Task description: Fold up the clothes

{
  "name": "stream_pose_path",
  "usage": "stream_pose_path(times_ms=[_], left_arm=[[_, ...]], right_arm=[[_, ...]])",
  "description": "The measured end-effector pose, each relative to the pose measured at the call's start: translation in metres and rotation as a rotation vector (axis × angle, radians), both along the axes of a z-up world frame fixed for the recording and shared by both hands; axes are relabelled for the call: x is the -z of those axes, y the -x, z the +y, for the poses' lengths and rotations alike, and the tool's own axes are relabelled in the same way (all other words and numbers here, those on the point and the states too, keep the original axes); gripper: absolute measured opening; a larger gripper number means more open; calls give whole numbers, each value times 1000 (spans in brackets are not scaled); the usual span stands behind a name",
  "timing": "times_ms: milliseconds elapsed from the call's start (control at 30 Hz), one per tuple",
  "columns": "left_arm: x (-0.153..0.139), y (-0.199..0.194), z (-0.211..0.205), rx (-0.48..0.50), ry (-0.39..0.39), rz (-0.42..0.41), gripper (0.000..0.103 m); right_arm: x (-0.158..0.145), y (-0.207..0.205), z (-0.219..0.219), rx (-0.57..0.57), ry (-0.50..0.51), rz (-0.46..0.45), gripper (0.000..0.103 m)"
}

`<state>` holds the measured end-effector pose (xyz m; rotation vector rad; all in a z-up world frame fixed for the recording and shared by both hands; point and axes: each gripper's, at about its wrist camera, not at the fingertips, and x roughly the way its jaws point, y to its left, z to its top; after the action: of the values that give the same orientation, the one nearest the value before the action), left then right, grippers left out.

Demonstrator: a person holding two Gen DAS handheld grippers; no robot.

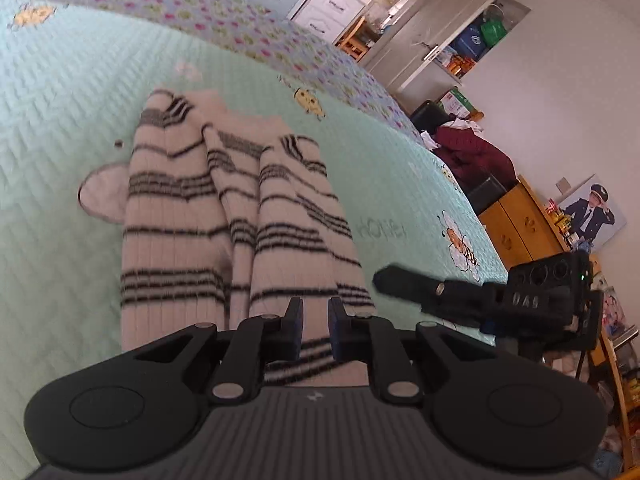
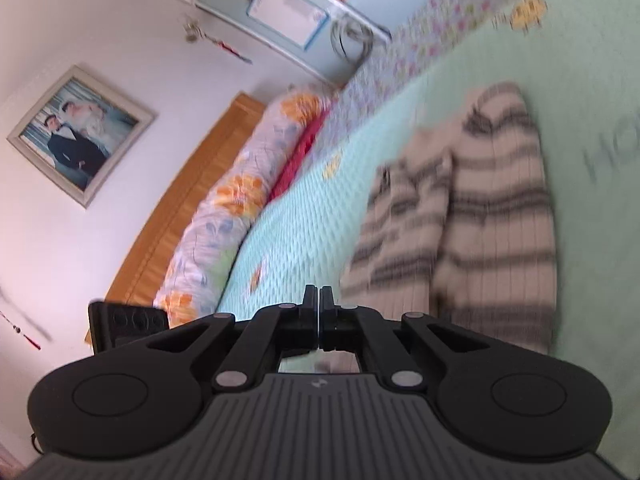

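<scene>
Your left gripper (image 1: 314,330) sits parted over the near hem of the striped sweater (image 1: 240,216), whose long axis runs straight ahead of those jaws, sleeves apparently folded inward. Your right gripper (image 2: 319,316) is clenched on nothing, sweater off to its right. The green bedspread (image 1: 60,120) leaves open room all round

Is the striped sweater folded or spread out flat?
Partly folded: the sweater lies on the bed with both sides turned in, forming a long narrow strip.
</scene>
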<state>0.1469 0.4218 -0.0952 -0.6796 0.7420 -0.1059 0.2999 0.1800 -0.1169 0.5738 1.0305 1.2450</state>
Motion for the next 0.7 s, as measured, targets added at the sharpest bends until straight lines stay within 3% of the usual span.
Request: stream_pose_path(times_ms=[67, 100, 200, 233, 300, 367, 500, 567, 700], left_arm=[[8, -3, 5, 14, 46, 5, 13], [13, -5, 7, 25, 52, 9, 7], [29, -12, 14, 58, 68, 20, 6], [34, -14, 17, 69, 73, 24, 9], [44, -19, 21, 91, 83, 32, 4], [54, -24, 26, 113, 94, 39, 5], [75, -33, 35, 157, 115, 54, 5], [83, -35, 41, 157, 165, 52, 5], [82, -35, 39, 157, 158, 43, 5]], right_arm=[[8, 4, 5, -26, 12, 33, 2], [12, 5, 7, -40, 16, 49, 2], [20, 7, 16, -69, 46, 43, 3], [29, 6, 21, -78, 86, 37, 3], [54, 2, 33, -101, 180, 19, 0], [69, -1, 31, -106, 123, 64, 0], [70, 1, 26, -124, 100, 59, 0], [69, 0, 25, -130, 100, 65, 0], [65, -2, 26, -131, 119, 69, 0]])
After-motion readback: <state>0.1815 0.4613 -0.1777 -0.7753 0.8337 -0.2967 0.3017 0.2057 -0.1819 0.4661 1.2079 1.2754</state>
